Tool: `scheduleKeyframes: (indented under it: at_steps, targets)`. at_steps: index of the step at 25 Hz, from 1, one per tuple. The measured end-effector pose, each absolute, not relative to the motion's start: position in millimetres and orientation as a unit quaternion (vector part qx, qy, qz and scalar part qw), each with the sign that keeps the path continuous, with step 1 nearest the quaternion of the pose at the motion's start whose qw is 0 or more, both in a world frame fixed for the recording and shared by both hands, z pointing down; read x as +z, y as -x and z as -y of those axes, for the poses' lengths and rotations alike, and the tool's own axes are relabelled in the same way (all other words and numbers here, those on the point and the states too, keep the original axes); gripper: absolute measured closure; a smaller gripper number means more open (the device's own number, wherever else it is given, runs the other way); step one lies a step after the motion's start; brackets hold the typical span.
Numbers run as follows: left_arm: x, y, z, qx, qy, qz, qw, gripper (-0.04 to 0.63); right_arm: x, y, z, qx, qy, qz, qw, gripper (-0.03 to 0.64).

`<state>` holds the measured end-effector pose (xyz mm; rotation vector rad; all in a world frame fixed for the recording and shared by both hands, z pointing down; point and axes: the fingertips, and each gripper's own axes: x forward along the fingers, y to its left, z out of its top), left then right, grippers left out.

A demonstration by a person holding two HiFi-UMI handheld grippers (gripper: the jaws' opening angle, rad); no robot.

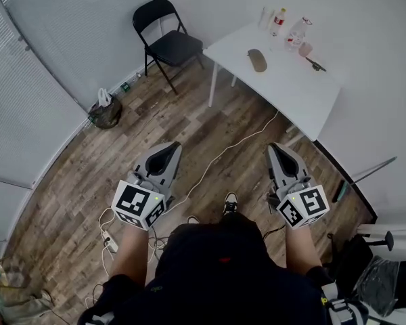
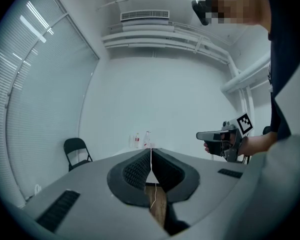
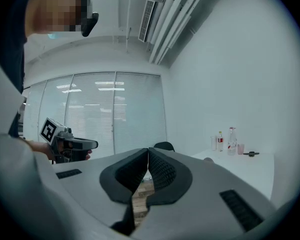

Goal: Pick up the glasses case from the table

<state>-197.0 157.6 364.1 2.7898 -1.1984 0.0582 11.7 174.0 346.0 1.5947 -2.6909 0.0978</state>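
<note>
On white table (image 1: 294, 90), oval brown glasses case (image 1: 257, 60), left gripper (image 1: 170, 146) and right gripper (image 1: 277, 147), ribbed fingers (image 2: 135, 170) pressed together

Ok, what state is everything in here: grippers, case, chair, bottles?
left gripper: fingers shut, empty.
right gripper: fingers shut, empty.
glasses case: lying flat on the table, untouched.
folding chair: unfolded, seat empty.
bottles: upright on the table.

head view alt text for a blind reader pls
A person on a wood floor holds the left gripper and right gripper, both shut and empty, short of a white table bearing a brown glasses case and bottles.
</note>
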Motion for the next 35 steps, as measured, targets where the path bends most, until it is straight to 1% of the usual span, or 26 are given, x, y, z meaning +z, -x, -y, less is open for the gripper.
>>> scheduleKeyframes:
  at_steps: [3,7,12,17,23,29,35]
  targets:
    - [368.9,187.5,-146.1,0.023,-0.919,0.389,0.056,0.572,352.6,-19.7,-161.0,0.039,-0.513,0.857,0.003,0.597]
    - [372.6,176.8,-123.2,0.033,-0.919,0.389,0.057,0.572,350.5,-29.2,-134.5,0.035,-0.512,0.858,-0.020,0.597]
    - [377.2,154.0,-74.7,0.044,-0.918,0.388,0.062,0.572,353.7,-47.0,-77.9,0.035,-0.503,0.863,-0.018,0.597]
    - [369.4,112.0,-15.6,0.046,-0.918,0.391,0.055,0.572,356.1,-88.0,-18.4,0.045,-0.501,0.864,-0.023,0.597]
    - [363.5,58.9,45.4,0.049,-0.913,0.402,0.053,0.572,343.1,-147.3,45.8,0.033,-0.502,0.863,-0.046,0.597]
    - [361.8,14.7,89.9,0.051,-0.909,0.410,0.056,0.572,348.2,-197.4,99.0,0.054,-0.510,0.857,-0.045,0.597]
    - [365.0,-3.5,127.0,0.061,-0.910,0.405,0.058,0.572,357.1,-215.0,132.3,0.063,-0.513,0.855,-0.048,0.597]
